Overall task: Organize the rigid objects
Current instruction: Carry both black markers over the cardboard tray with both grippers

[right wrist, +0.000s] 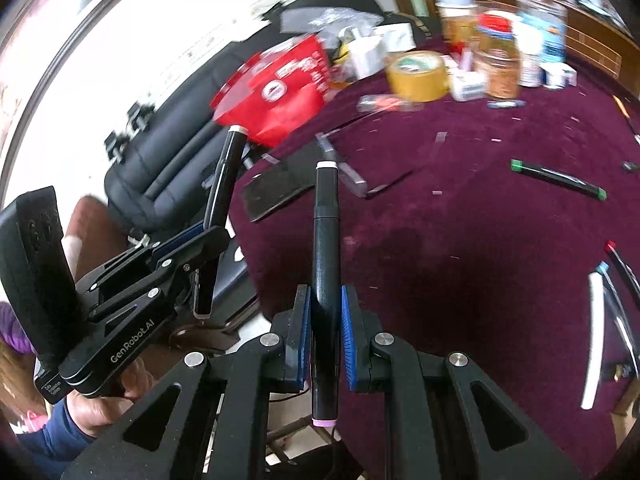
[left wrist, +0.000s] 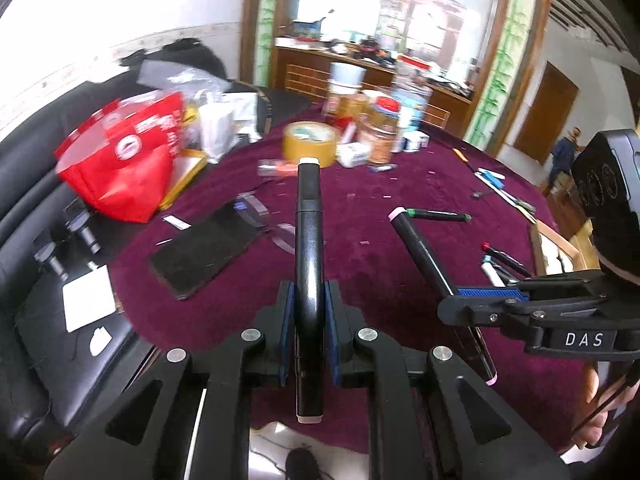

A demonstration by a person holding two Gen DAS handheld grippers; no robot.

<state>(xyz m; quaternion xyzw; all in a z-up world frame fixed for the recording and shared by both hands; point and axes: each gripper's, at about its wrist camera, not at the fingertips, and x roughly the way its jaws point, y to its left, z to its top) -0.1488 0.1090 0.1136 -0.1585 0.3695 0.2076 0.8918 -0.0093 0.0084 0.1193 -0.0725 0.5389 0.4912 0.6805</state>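
Two hand-held grippers above a round table (left wrist: 400, 240) covered in dark red cloth. The left gripper (left wrist: 309, 322) has its blue-padded jaws clamped on a black marker with pale caps (left wrist: 308, 264), held lengthwise between the pads and clear of the cloth. The right gripper (right wrist: 325, 334) is likewise clamped on a black marker with pink caps (right wrist: 326, 264), also lifted off the table. Seen from the left wrist view, the right gripper's body bears the letters "DAS"; from the right wrist view, the left gripper's body reads "GenRobot.AI". A green-capped marker (left wrist: 434, 214) lies loose on the cloth, well apart from both grippers. At the far side stand a roll of yellow tape (left wrist: 310, 142) and a red bag (left wrist: 120, 160) with white printing too blurred to read.
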